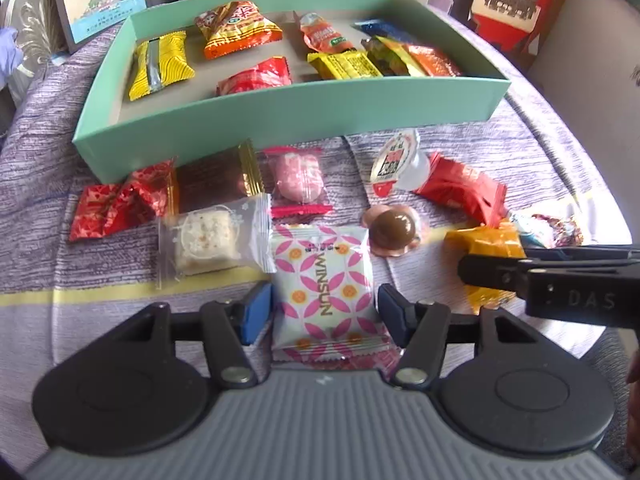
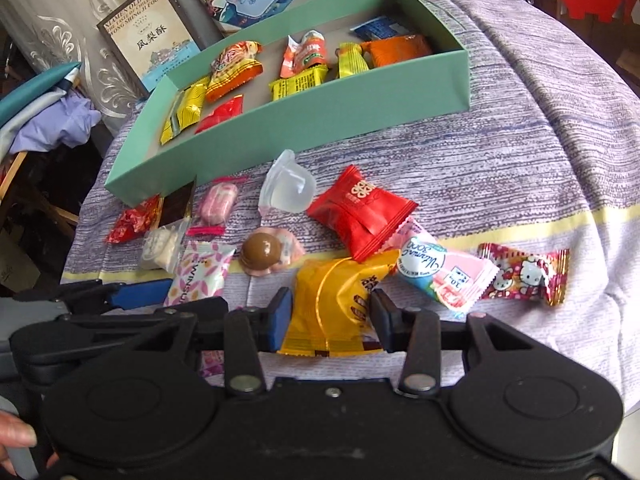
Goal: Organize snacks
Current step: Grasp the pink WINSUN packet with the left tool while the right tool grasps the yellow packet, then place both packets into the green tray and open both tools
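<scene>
Left gripper (image 1: 325, 312) fingers parted, right gripper (image 2: 331, 322) fingers parted, side by side

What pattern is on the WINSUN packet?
Pink petal lattice with orange dots on white WINSUN packet; clearest in the left wrist view.

Left gripper (image 1: 325, 312): grey ribbed body, two matte black round housings with faint circular outlines, black link arms pinned by silver rivets, blue pads on black fingers (image 1: 256, 312). Right gripper (image 2: 331, 318): all-black body, same round housings, silver rivets, one small centre screw, blue pad on one finger. Raised "DAS" lettering on the black side. Bare skin and a thumbnail of the hand (image 2: 16, 440) at the lower left edge.
</scene>
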The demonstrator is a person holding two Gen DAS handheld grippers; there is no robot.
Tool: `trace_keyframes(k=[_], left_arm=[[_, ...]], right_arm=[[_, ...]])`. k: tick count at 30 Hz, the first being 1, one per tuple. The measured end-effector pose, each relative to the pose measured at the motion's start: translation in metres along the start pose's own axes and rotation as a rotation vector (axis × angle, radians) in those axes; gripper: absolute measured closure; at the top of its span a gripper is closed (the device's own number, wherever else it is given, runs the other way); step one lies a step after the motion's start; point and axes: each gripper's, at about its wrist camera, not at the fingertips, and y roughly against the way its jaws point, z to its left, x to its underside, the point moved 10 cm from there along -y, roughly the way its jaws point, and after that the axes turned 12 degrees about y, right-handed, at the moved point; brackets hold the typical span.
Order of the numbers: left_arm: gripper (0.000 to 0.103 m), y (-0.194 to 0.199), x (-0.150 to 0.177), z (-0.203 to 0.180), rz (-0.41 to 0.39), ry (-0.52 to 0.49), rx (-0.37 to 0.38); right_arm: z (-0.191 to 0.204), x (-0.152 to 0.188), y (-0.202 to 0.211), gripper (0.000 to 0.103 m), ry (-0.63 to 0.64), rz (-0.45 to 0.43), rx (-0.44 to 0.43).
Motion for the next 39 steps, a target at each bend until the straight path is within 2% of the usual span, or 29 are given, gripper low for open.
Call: trace_keyframes(k=[2,4,11,16,20,24,29,34,39], left_arm=[[0.043,-0.002,-0.001,-0.002,0.003,-0.010,-0.010],[0.053,-0.003,-0.002,-0.005,-0.010,-0.037,-0.024],[0.053,0.024,-0.009,-0.014,-0.029,-0.040,0.091],[0.053,0.052,-0.034,-0.004,-0.109,0.010,0.118],[0.053,0.067,-0.065,0.024,-0.186,0.076,0.097],[0.053,0.069,-0.095,0.060,-0.235,0.112,0.038],[0.053,0.057,-0.135,0.094,-0.252,0.143,-0.002],[0.053,0.035,-0.159,0.105,-0.237,0.139,-0.013],[0.053,0.012,-0.168,0.109,-0.208,0.138,-0.015]], right_arm=[[0.000,0.000,0.000,0.061,0.008,-0.002,0.003],[0.002,-0.001,0.001,0.061,0.017,-0.002,0.001],[0.002,-0.008,0.020,0.062,-0.046,-0.017,-0.070],[0.010,-0.037,0.042,0.062,-0.046,-0.078,-0.094],[0.025,-0.071,0.044,0.062,-0.016,-0.115,-0.103],[0.046,-0.110,0.030,0.062,0.036,-0.140,-0.106],[0.075,-0.156,-0.002,0.062,0.061,-0.136,-0.132],[0.090,-0.188,-0.038,0.062,0.074,-0.122,-0.121],[0.094,-0.202,-0.064,0.062,0.071,-0.101,-0.121]])
